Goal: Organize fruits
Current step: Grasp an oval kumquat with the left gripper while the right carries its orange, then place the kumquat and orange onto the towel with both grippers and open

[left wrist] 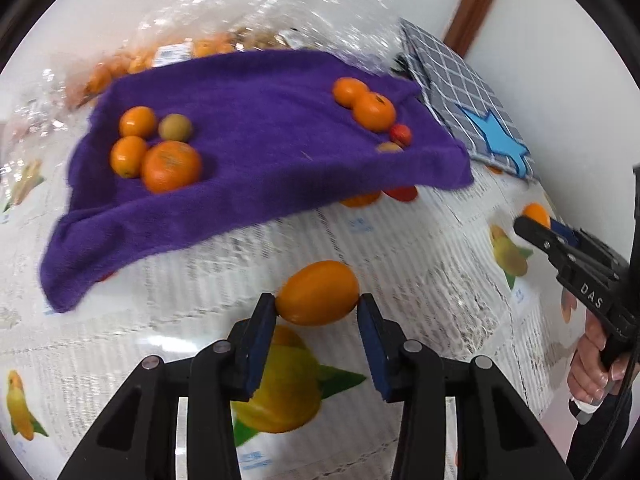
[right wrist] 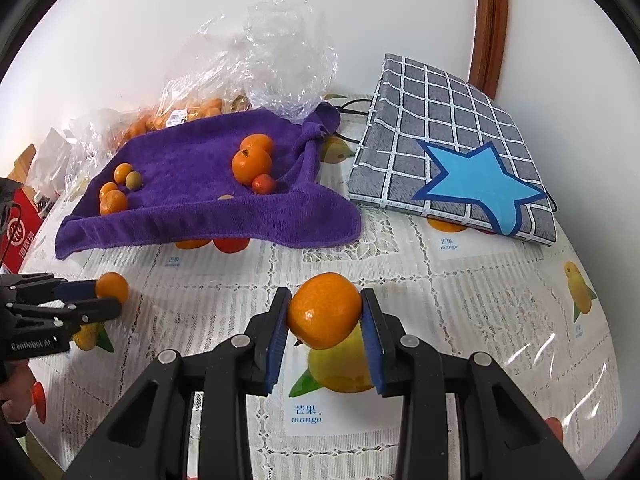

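My left gripper (left wrist: 318,312) is shut on an oval orange kumquat (left wrist: 318,293), held above the table; it also shows in the right wrist view (right wrist: 106,294). My right gripper (right wrist: 325,320) is shut on a round mandarin (right wrist: 324,311); in the left wrist view (left wrist: 534,222) its fruit (left wrist: 537,213) shows at the right. A purple towel (left wrist: 256,120) lies ahead, also in the right wrist view (right wrist: 192,200). It carries a left group of small oranges (left wrist: 160,156) and a right group of mandarins (right wrist: 252,158) with a small red fruit (right wrist: 264,184).
A grey checked pad with a blue star (right wrist: 460,152) lies at the right by the wall. Clear plastic bags with oranges (right wrist: 248,68) sit behind the towel. A red box (right wrist: 20,228) stands at the left. The tablecloth (right wrist: 460,320) has printed fruit pictures.
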### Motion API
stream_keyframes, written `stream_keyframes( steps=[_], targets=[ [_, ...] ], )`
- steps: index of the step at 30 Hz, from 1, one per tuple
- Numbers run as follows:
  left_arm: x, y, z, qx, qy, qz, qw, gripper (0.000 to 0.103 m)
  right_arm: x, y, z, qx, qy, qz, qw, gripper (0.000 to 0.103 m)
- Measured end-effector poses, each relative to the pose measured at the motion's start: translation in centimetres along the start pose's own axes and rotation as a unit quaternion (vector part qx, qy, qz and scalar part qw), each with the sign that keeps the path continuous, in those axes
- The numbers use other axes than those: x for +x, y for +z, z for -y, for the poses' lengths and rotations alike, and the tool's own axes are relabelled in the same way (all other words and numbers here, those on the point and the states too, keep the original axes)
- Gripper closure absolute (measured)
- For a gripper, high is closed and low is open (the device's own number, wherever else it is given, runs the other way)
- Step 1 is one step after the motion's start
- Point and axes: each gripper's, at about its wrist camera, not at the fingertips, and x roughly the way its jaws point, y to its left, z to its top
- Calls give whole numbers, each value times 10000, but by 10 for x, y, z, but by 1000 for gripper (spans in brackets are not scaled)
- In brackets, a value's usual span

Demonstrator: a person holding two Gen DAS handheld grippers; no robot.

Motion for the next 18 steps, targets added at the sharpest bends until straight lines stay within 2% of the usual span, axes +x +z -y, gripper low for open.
stream_keyframes(
  steps=[11,18],
  targets=[
    [-53,32,-55,-645,521,615,9947,63,-6,31,-12,-87,73,266,9996,69],
    [-66,55,-80,-883,746,851,9896,63,5,63,-33,-220,228,381,9988,69]
  ],
)
